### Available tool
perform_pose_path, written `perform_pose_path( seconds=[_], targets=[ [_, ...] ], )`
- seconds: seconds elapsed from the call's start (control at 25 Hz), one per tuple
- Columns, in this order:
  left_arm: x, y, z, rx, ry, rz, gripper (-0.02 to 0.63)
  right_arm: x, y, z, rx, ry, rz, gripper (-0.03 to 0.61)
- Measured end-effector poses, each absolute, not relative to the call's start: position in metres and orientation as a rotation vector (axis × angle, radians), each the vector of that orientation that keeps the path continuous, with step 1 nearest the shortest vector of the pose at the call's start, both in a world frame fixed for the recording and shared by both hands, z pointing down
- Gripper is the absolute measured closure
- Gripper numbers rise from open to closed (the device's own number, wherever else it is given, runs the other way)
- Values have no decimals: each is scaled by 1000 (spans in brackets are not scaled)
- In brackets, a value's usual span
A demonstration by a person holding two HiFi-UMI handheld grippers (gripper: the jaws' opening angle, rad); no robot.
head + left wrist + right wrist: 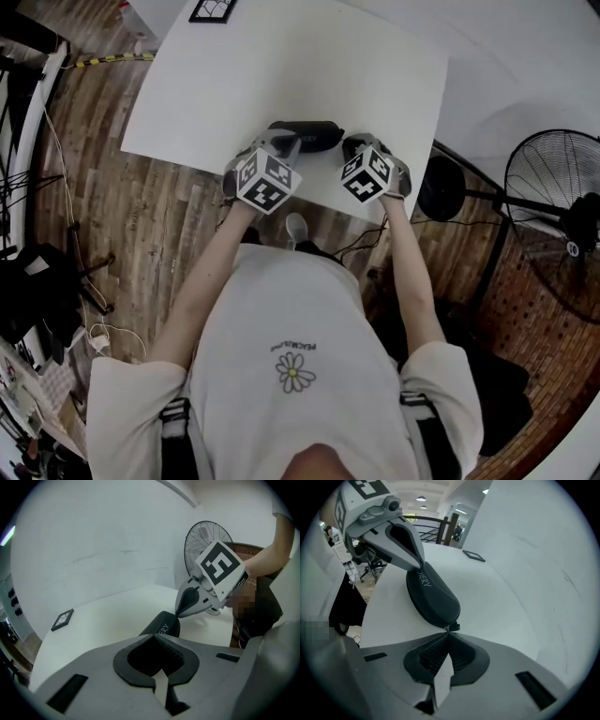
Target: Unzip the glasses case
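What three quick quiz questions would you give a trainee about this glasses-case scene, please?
1. True or false: the glasses case lies inside a drawer.
2. What does the right gripper pinch? A: the zipper pull; B: a pen; C: a cloth.
3. Which gripper clamps the case's end opposite the pull?
Key: 1 false, it lies on the white table. 2 A. 3 the left gripper.

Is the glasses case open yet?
Shut: the dark oval glasses case shows no gap along its seam; the right gripper pinches its small zipper pull.
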State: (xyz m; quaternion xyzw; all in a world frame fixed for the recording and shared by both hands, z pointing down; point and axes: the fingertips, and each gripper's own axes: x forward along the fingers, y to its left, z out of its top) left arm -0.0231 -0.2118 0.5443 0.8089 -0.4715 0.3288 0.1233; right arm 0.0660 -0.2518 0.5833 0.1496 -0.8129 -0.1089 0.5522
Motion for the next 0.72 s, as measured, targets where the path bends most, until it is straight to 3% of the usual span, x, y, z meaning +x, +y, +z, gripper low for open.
perform_pose_path(
  seconds=[0.4,0.72],
  targets=[
    [-1,-216,534,2355,-1365,974,598,51,-180,588,222,-2049,-69,572],
    [1,-216,547,2291,-1317,871,600,57,-193,589,270,-2007,-169,572]
  ],
)
